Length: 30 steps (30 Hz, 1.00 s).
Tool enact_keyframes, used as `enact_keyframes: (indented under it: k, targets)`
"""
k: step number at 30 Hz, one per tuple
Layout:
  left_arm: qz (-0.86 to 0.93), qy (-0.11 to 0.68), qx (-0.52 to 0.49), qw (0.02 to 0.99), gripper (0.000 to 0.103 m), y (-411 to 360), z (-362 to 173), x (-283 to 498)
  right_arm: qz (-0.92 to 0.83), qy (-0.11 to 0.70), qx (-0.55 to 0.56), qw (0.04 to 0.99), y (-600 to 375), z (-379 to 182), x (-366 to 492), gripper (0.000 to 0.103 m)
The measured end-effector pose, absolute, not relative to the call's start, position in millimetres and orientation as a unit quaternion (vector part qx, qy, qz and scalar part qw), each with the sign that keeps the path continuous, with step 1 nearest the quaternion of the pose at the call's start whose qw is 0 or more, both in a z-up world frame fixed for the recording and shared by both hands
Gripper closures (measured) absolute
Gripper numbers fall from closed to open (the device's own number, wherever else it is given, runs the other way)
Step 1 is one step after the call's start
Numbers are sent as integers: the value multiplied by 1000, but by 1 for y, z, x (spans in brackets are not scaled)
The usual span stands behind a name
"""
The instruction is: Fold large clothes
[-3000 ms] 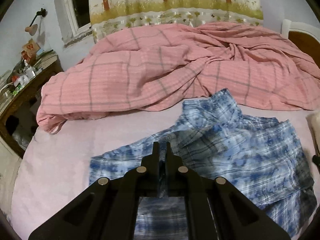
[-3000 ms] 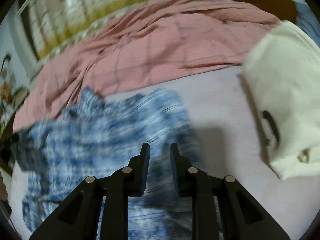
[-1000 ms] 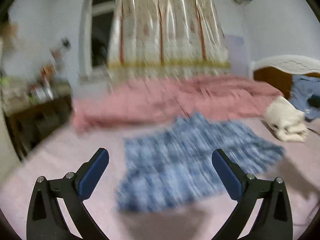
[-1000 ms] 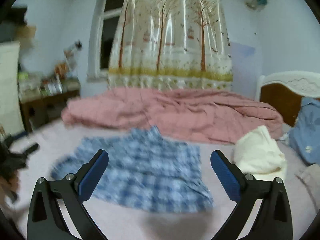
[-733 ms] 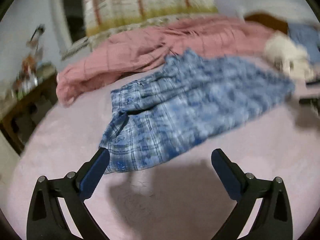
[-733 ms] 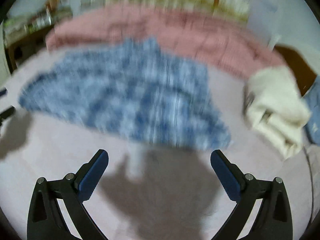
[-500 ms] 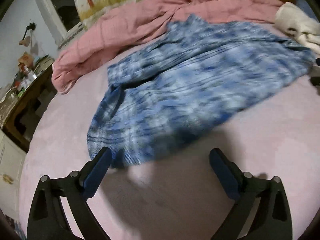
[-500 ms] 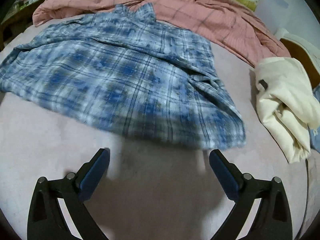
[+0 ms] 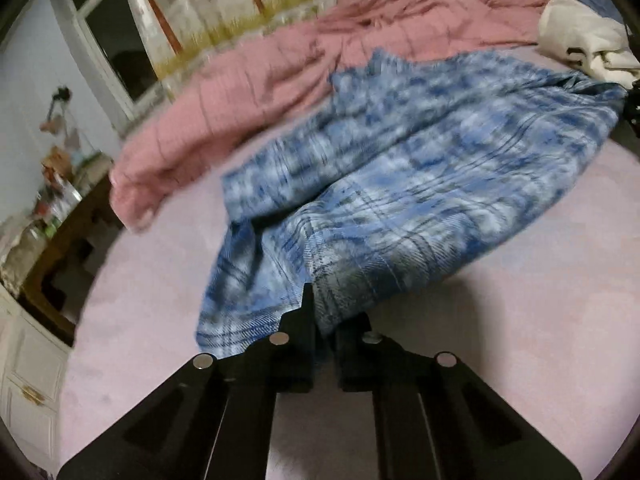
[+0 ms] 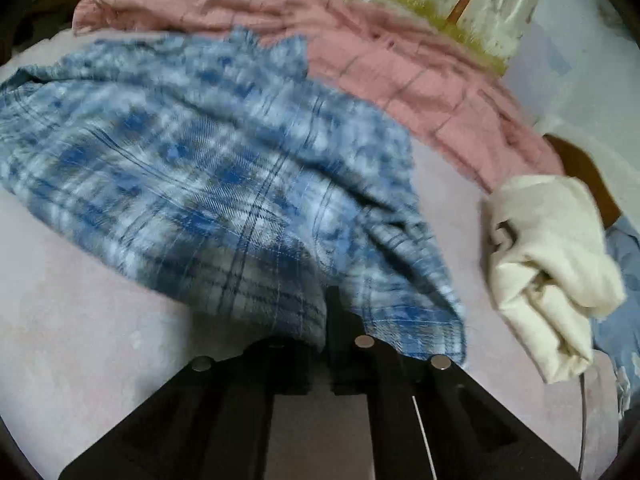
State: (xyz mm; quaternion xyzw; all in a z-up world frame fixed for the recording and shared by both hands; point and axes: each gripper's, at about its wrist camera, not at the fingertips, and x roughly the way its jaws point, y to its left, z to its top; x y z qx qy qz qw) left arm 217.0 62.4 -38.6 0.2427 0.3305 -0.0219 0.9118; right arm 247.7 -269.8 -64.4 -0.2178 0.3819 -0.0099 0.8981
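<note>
A blue and white plaid shirt (image 9: 400, 184) lies spread on the pink bed sheet (image 9: 152, 280), its collar toward the far side. My left gripper (image 9: 323, 320) is shut on the shirt's near hem toward its left corner. In the right wrist view the same shirt (image 10: 192, 168) fills the middle. My right gripper (image 10: 320, 320) is shut on the near hem toward its right corner, and the cloth drapes over the fingertips. Both pinched edges are lifted slightly off the sheet.
A rumpled pink checked blanket (image 9: 280, 76) lies along the far side of the bed. A folded cream garment (image 10: 548, 264) sits right of the shirt, with a pale blue garment (image 10: 624, 280) beyond it. A cluttered wooden side table (image 9: 48, 232) stands at the left.
Both grippers were wide open above the sheet half a second ago. They have moved forward to the shirt's near hem and closed on it.
</note>
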Motion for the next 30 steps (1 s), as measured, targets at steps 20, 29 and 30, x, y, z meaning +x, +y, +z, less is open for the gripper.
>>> enact_keyframes:
  k: [20, 29, 30]
  targets:
    - [-46, 306, 61, 949, 97, 110, 34, 80, 63, 328, -142, 932, -274, 5, 59, 99]
    - [-14, 350, 53, 935, 96, 113, 76, 210, 27, 287, -137, 948, -275, 57, 172, 99]
    - [-9, 355, 59, 933, 96, 111, 73, 225, 28, 292, -133, 947, -275, 58, 187, 99]
